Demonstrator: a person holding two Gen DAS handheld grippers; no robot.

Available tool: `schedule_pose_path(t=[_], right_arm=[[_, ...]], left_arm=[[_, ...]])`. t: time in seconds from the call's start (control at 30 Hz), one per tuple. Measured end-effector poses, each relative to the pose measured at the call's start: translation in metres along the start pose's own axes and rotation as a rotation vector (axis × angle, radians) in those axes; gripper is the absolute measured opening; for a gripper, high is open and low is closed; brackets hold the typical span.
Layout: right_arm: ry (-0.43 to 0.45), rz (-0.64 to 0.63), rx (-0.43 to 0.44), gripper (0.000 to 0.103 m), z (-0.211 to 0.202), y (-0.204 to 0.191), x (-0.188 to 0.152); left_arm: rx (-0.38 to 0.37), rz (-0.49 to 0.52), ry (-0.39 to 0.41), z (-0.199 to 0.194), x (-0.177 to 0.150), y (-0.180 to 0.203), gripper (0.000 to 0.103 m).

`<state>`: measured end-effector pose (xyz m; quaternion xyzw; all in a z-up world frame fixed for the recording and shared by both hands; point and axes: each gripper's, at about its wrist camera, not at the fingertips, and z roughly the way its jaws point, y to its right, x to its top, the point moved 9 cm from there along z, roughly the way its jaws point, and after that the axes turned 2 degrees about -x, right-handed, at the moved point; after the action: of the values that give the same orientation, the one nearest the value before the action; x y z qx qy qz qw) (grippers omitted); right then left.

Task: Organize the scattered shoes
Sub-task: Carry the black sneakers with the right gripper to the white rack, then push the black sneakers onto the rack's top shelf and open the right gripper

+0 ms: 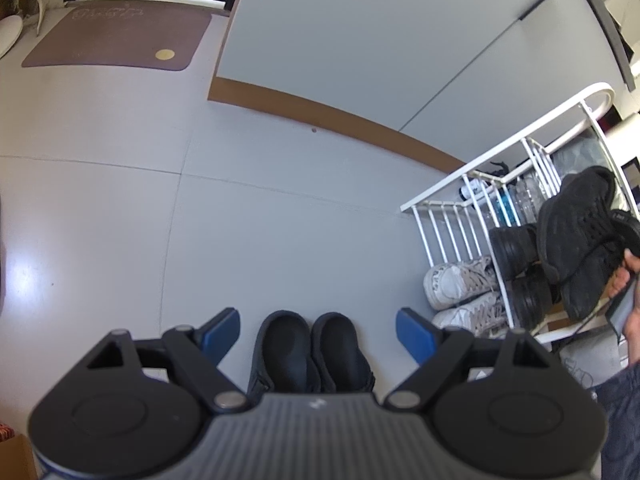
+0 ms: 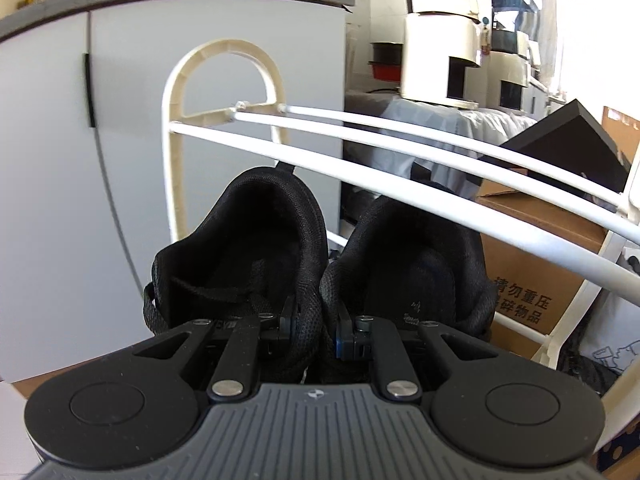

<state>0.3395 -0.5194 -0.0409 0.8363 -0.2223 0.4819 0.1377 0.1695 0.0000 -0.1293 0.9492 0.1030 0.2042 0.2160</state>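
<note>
Black sneakers (image 2: pixel 320 256), a pair held side by side with their heel openings facing the camera, hung in the right gripper (image 2: pixel 318 330). Its two fingers were pressed together on the touching inner collars of the shoes, one finger inside each shoe. In the left wrist view the same pair (image 1: pixel 576 236) was up in the air at the right edge, in front of the white shoe rack (image 1: pixel 516 152), with the person's hand (image 1: pixel 628 280) behind it.

Directly ahead of the held pair, the rack's curved white top rails (image 2: pixel 400 148) crossed the right wrist view from the arched end frame (image 2: pixel 224 52) down to the right; one rail passed in front of the right shoe's upper edge. Behind the rack stood a grey cabinet (image 2: pixel 48 160), a cardboard box (image 2: pixel 536 272) with printed characters, and white appliances (image 2: pixel 440 52) on a covered surface.

On the rack's lower level, white sneakers (image 1: pixel 460 284) lay next to black thick-soled shoes (image 1: pixel 516 248). Bottles (image 1: pixel 516 200), hard to make out, sat further back on it.

The left gripper (image 1: pixel 318 332) was spread wide, pointing down at the grey floor, pinching nothing. Between its blue pads (image 1: pixel 414 336), on the floor below, sat a pair of black slip-on shoes (image 1: pixel 312 352) side by side. A brown mat (image 1: pixel 120 40) lay well apart by a doorway.
</note>
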Motion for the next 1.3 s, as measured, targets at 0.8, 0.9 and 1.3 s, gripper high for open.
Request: schedule_pose_path(t=[0.8, 0.9, 1.3], right_arm=[[0.045, 0.248, -0.288, 0.071, 0.027, 0.083, 0.014], [0.066, 0.257, -0.258, 0.086, 0.021, 0.079, 0.017], [0.147, 0.16, -0.156, 0.092, -0.03, 0.043, 0.005]], left_arm=[[-0.001, 0.002, -0.012, 0.004, 0.005, -0.002, 0.087], [-0.001, 0.004, -0.014, 0.005, 0.004, -0.002, 0.087], [0.003, 0.009, -0.003, -0.001, 0.003, -0.002, 0.087]])
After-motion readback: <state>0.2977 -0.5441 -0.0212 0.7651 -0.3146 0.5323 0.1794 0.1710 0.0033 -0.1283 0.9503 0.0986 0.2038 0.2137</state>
